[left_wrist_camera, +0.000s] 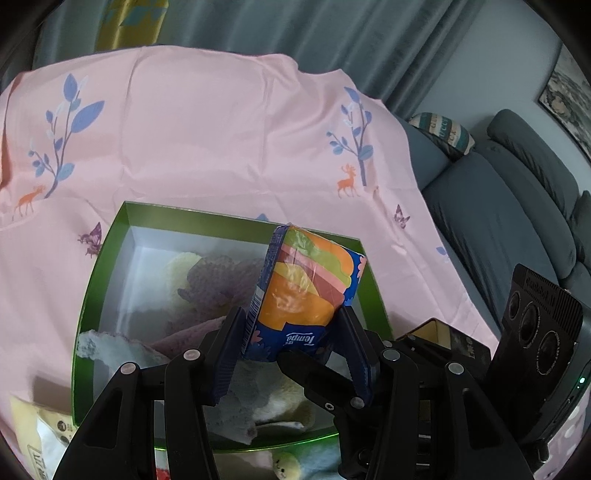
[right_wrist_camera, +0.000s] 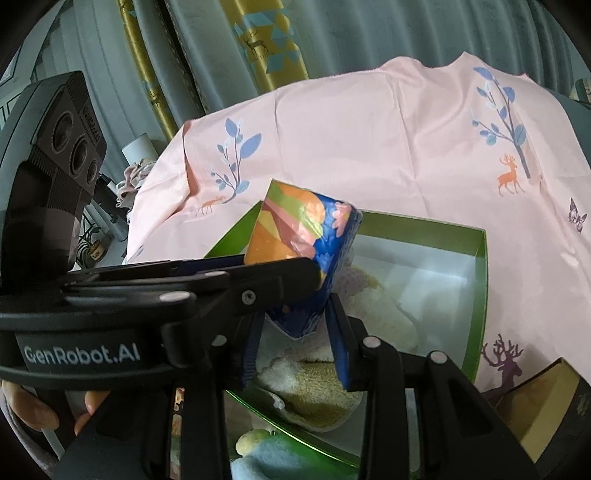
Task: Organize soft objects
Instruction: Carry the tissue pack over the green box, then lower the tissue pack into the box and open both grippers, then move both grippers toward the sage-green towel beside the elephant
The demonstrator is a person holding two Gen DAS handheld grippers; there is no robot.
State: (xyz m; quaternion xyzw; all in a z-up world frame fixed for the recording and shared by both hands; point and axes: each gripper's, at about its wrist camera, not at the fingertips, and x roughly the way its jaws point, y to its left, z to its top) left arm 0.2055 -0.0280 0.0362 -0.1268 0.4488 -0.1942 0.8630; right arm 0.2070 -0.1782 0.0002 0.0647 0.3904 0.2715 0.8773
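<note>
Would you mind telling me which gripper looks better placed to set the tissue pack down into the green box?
Probably the left. The left gripper clamps the tissue pack on both sides, right over the green box. The right gripper only brackets the pack's lower corner, so its grip looks weaker.

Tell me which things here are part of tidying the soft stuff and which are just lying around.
Part of the job: tissue pack held by both the left gripper and right gripper; green box; towels inside it.

Lying about: pink tablecloth; sofa; curtains.
</note>
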